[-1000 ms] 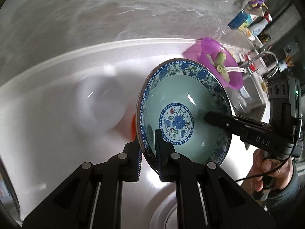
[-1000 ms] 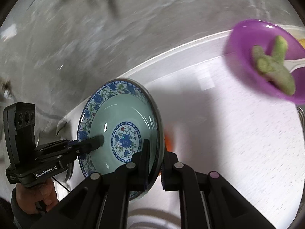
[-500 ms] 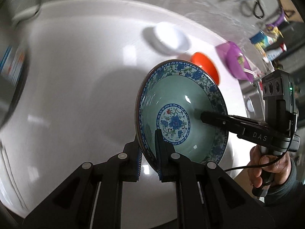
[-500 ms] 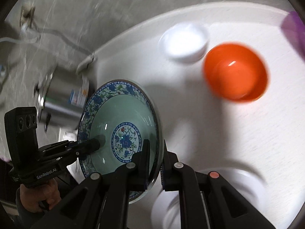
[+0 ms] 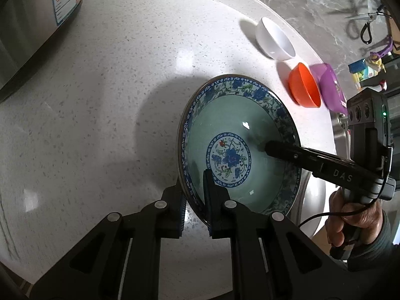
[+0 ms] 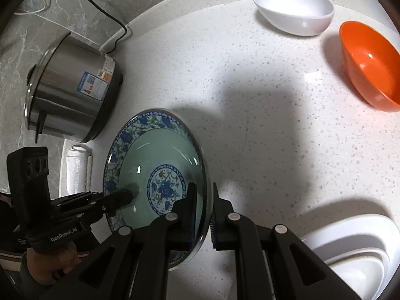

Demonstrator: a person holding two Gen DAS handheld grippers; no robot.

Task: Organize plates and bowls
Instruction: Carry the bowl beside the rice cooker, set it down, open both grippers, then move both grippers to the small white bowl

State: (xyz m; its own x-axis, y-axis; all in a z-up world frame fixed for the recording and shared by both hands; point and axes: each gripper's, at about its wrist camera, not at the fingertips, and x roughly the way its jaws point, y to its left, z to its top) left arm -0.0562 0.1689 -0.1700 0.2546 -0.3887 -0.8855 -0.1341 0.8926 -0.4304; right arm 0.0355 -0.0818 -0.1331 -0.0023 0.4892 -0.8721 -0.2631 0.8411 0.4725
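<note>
Left gripper (image 5: pixel 195 197) and right gripper (image 6: pixel 202 210) — both clamp the patterned bowl's (image 5: pixel 237 135) rim.

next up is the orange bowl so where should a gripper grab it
Pinch the thin rim of the orange bowl, one finger inside and one outside, coming from above on its near, open side. It sits upright and empty, apart from the white bowl.

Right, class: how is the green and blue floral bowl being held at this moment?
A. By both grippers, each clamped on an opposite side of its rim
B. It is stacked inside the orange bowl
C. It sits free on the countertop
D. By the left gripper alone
A: the left gripper and the right gripper each pinch the rim of the floral bowl from opposite sides.
</note>
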